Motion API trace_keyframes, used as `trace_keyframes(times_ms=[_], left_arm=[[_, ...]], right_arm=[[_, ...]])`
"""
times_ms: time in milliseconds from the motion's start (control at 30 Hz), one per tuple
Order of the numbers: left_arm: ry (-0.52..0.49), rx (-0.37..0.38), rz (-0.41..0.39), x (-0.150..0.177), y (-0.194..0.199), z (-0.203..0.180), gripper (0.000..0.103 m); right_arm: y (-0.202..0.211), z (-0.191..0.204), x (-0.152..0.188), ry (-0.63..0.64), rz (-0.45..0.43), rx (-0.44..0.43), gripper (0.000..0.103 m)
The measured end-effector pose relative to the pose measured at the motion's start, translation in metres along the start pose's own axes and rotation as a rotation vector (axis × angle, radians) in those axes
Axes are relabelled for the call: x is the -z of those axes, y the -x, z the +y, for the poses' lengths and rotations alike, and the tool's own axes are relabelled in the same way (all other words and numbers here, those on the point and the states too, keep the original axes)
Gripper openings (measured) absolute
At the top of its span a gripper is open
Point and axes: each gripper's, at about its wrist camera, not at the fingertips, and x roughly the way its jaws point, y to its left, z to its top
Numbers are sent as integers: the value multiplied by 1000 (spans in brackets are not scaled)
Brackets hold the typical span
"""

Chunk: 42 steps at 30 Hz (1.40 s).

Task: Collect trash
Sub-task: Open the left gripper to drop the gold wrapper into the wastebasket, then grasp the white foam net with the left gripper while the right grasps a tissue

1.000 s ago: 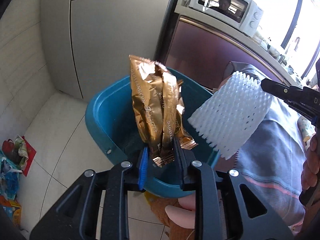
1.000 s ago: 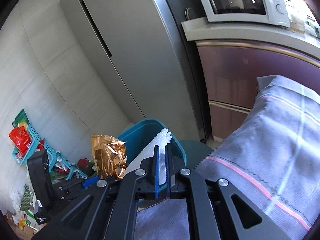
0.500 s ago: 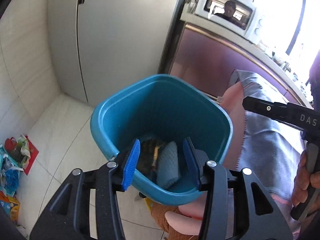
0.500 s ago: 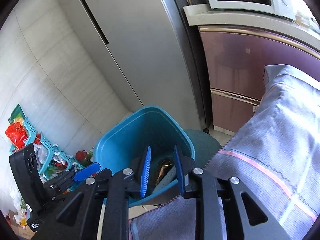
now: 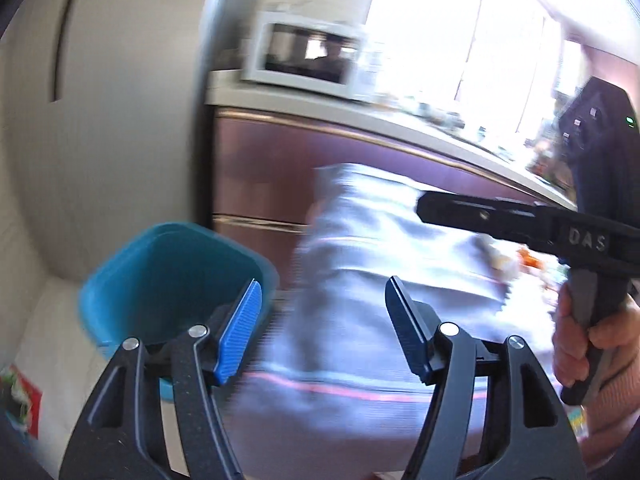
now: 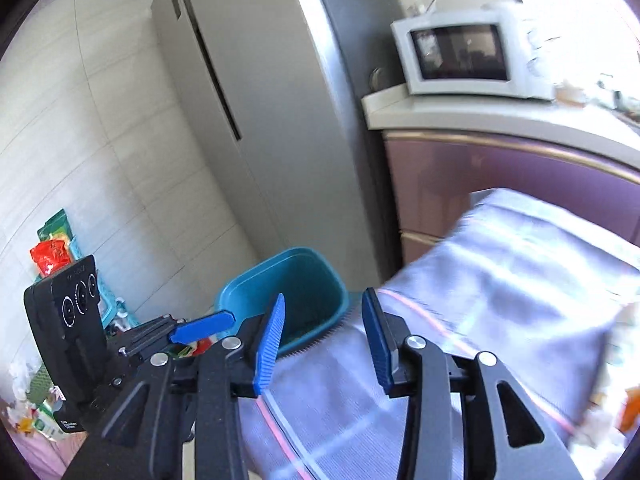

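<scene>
The blue trash bin (image 5: 168, 276) stands on the floor beside the cloth-covered table (image 5: 380, 248); blur hides what lies in it. My left gripper (image 5: 322, 284) hangs above the table's edge, right of the bin, its jaws opening with nothing between them. The right gripper (image 5: 428, 206) shows from the side, held in a hand (image 5: 580, 344) over the cloth. In the right wrist view the right gripper (image 6: 324, 298) hovers between the bin (image 6: 304, 280) and the table (image 6: 500, 280), jaws opening and empty. The left gripper (image 6: 200, 330) sits low at the left.
A grey fridge (image 6: 260, 100) stands behind the bin, and a white microwave (image 6: 460, 56) sits on a purple cabinet (image 6: 500, 176). Packets and a small rack (image 6: 52, 252) lie by the left wall. Orange and white scraps (image 5: 528, 258) lie on the cloth at the right.
The gold wrapper and the white foam net left the jaws and dropped into the bin. Both grippers opened, rose and swung right, away from the bin and over the table.
</scene>
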Motion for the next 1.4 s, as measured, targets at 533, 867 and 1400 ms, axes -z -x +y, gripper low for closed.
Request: trace_keyframes(times_ms=[533,867,1400], left_arm=[[-158,368,244,33,-71,-143,73],[-160,363,306,40,-96,-163,67],[-156,351,285,38,-87,-155,11]], right_arm=[[134,-129,82,-261,-66,339,39],[130,-165,115,-325,-11,380,44],[106,-169,110,-308,36,424,45]])
